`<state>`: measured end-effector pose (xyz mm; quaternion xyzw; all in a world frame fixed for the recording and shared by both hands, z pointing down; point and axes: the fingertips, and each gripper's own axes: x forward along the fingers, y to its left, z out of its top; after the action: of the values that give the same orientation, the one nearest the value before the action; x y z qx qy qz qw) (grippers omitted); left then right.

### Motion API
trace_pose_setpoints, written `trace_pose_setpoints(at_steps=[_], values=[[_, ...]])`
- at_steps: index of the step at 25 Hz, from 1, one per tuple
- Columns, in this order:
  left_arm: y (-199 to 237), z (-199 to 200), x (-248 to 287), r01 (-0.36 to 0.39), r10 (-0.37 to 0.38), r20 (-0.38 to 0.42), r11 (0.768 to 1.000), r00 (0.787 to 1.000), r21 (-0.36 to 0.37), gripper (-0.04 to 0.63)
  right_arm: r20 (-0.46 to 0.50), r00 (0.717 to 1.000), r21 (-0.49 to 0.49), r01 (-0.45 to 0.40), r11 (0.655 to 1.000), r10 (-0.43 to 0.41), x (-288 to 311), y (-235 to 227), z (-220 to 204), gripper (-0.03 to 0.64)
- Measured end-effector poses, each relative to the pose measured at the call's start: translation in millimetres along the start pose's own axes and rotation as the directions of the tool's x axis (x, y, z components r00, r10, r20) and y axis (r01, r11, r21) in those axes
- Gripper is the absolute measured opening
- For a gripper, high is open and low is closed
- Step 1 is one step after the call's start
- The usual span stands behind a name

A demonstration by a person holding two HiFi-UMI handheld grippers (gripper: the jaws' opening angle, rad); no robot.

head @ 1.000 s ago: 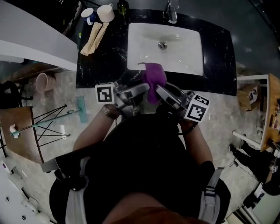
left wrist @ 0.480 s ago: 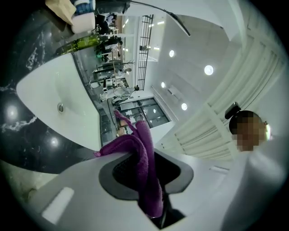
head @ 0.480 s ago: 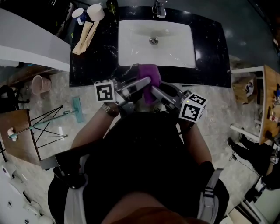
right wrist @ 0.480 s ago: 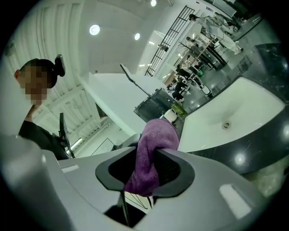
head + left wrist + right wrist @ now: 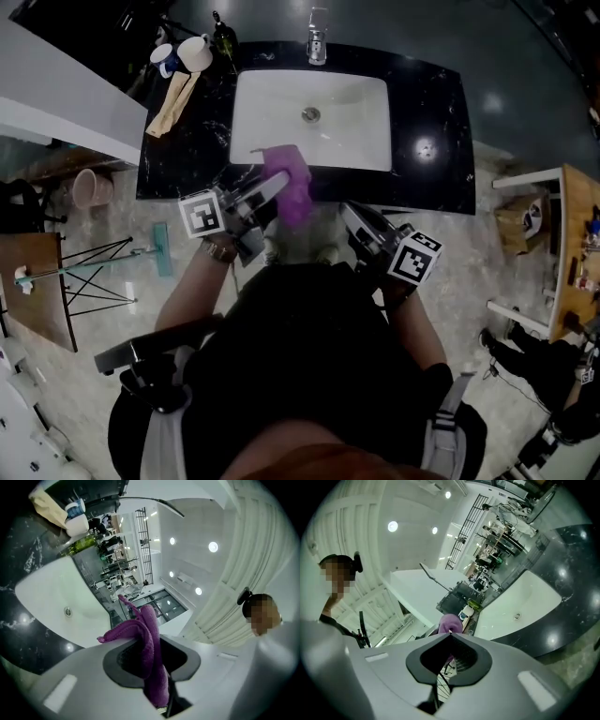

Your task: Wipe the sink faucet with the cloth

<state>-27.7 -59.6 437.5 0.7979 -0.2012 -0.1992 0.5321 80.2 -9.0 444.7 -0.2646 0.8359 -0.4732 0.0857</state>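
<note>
While pinched in the left gripper (image 5: 267,190), purple cloth (image 5: 151,634) at the counter's (image 5: 441,112) front edge.
Left jaws just closed further, clamped on a fold of the cloth, with loose ends spilling over one jaw and poking up past the tips. Held above the front lip of the black counter, just before the white sink (image 5: 361,103); well apart from the faucet (image 5: 317,42) at the sink's back rim. Farther right, right gripper (image 5: 451,634) off the counter's front, jaws just snapped together tip to tip, nothing between, not touching the cloth.
</note>
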Motion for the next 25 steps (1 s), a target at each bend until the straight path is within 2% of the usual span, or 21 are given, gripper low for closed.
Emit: trace_pose_setpoints(at_steps=[3,6,9,11,16,21,25], values=[[1.8,6.8,9.9,-0.063,0.062,0.016,0.996,0.998,0.069,0.087,-0.025,0.999,0.011,-0.023,1.0,0.023,-14.1,-9.7,5.4,0.013],[1.6,27.2,18.7,-0.127,0.121,0.049,0.981,0.991,0.15,0.087,-0.038,0.999,0.023,-0.029,0.999,0.03,-30.4,-18.4,8.5,0.012],[-6.7,71.7,27.3,-0.172,0.15,0.109,0.955,0.983,0.24,0.087,-0.028,0.999,0.045,-0.028,0.999,0.029,-46.5,-31.0,15.7,0.013],[-17.4,107.2,39.5,-0.169,0.133,0.146,0.947,0.98,0.272,0.087,-0.001,1.0,0.07,-0.012,0.997,0.012,-56.7,-40.7,21.5,0.012],[-19.2,190.1,89.1,-0.142,0.092,0.191,0.952,0.977,0.27,0.087,0.079,0.992,0.089,0.093,0.992,-0.101,-82.9,-68.5,37.1,0.012],[35.7,264.9,136.1,-0.193,0.149,0.186,0.95,0.971,0.247,0.086,0.17,0.958,0.128,0.209,0.969,-0.229,-99.9,-90.0,57.2,0.012],[76.7,318.0,171.0,-0.159,0.128,0.164,0.968,0.978,0.193,0.087,0.223,0.924,0.172,0.277,0.945,-0.311,-95.9,-107.5,72.5,0.013]])
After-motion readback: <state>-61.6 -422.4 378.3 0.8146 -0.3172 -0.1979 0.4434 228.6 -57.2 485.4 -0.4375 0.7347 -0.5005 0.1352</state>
